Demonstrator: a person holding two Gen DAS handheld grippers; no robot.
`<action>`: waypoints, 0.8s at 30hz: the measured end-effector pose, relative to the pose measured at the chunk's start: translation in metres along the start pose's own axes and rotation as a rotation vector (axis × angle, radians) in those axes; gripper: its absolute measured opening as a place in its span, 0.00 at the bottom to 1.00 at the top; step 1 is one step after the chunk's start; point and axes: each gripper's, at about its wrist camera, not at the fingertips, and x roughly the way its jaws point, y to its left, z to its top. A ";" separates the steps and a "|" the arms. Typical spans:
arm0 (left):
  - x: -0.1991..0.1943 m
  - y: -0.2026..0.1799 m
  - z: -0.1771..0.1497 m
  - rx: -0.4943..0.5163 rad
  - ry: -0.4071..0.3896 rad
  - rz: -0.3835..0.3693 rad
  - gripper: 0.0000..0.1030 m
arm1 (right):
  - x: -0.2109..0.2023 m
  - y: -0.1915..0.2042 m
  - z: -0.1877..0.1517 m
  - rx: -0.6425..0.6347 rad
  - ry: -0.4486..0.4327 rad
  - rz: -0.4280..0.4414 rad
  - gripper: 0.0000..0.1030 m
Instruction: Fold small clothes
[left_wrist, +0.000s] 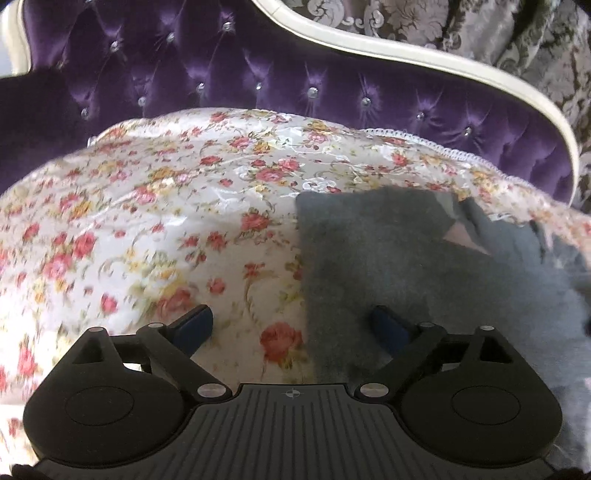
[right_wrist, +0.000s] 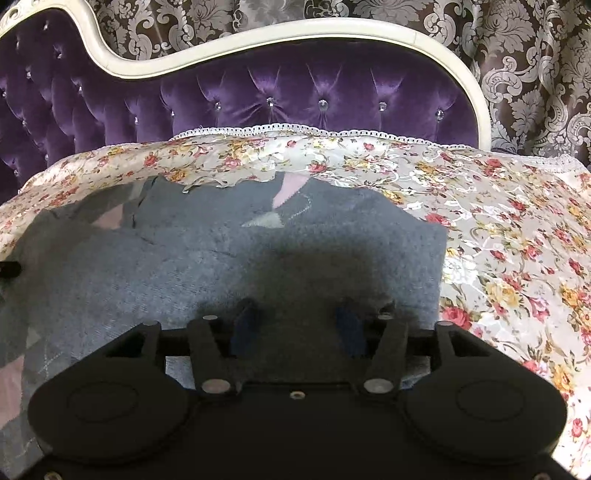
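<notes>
Nearest the lens in the left view, the left gripper (left_wrist: 291, 328) stands with its jaws wide apart and nothing between them; its left pad hangs over the floral cover (left_wrist: 147, 229), its right pad over the near left edge of the sweater (left_wrist: 369, 258).

The sweater is a grey knit with a pale pink diamond pattern, lying mostly flat on the cover and already folded in part, with a straight left edge and a squared right side. In the right view it fills the near and middle ground. The right gripper (right_wrist: 295, 325) is over its near right part, jaws parted, with knit showing in the gap. The pads look free of the cloth, though shadow there makes contact hard to rule out.

Beyond the sweater the cover runs to a lace hem, then the purple tufted headboard (right_wrist: 295, 96) and patterned curtain (right_wrist: 535, 74).

Risks, as I judge them: the cover looks glossy and slick, so a tug on one corner could slide the whole sweater or bunch the cover beneath it. A pinch taken deep could catch the cover with the knit. With the left jaws half off the edge, closing there might take only one layer and undo the fold.
</notes>
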 end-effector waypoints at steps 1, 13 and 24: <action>-0.008 0.002 -0.003 -0.004 -0.004 -0.014 0.91 | -0.006 -0.001 -0.001 0.009 -0.010 0.009 0.67; -0.096 0.009 -0.070 -0.006 -0.004 -0.168 0.96 | -0.112 0.001 -0.057 0.045 -0.098 0.129 0.81; -0.157 0.005 -0.129 -0.033 -0.014 -0.296 0.96 | -0.188 -0.004 -0.132 0.101 -0.074 0.213 0.91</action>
